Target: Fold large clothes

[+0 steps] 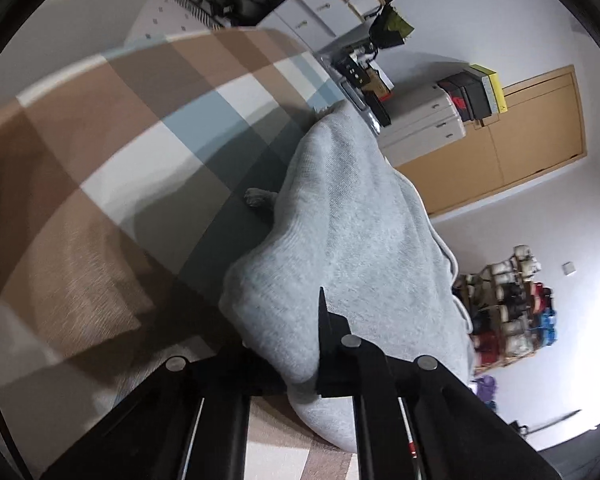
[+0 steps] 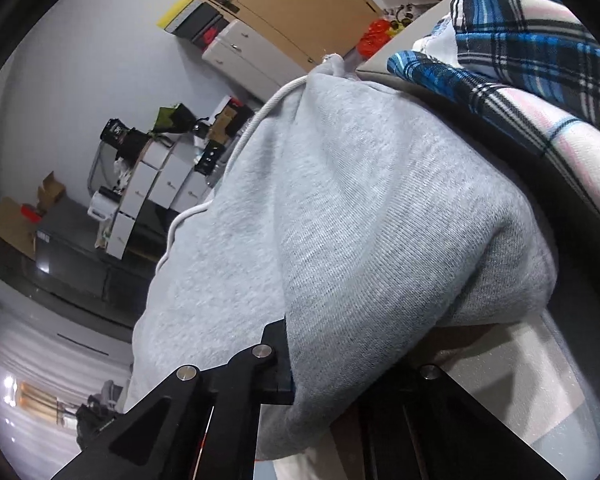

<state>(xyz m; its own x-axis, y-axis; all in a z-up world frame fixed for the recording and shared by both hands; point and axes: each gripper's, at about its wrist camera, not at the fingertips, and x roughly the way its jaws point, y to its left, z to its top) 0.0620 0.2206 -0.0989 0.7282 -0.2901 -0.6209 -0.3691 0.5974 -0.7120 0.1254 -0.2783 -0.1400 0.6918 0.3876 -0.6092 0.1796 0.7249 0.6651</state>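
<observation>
Black linkage bars fill the bottom of each wrist view, and between them the grey sweatshirt (image 1: 340, 240) is bunched right up against the lens. The left gripper (image 1: 306, 364) is clenched on a thick fold of it — one dark finger (image 1: 325, 328) lies on top of the cloth, the other is hidden underneath. The right gripper (image 2: 324, 364) likewise grasps a fold, the fabric wrapping over the gap between its fingers.

The sweatshirt hangs lifted between the two tools, above the checked bedspread (image 1: 112, 152) of brown, white and pale blue squares. One loose end of the garment trails down and touches that bedspread. A white drawstring (image 2: 236, 148) runs along the sweatshirt's edge in the right wrist view. Beside the sweatshirt, on its far side in that view, lies a blue plaid shirt (image 2: 512, 48).

Beyond the sweatshirt stand a wooden door (image 1: 540, 136), white drawer units (image 1: 424, 120) with boxes on top — and a crowded shelf (image 1: 508, 304) against the wall.
</observation>
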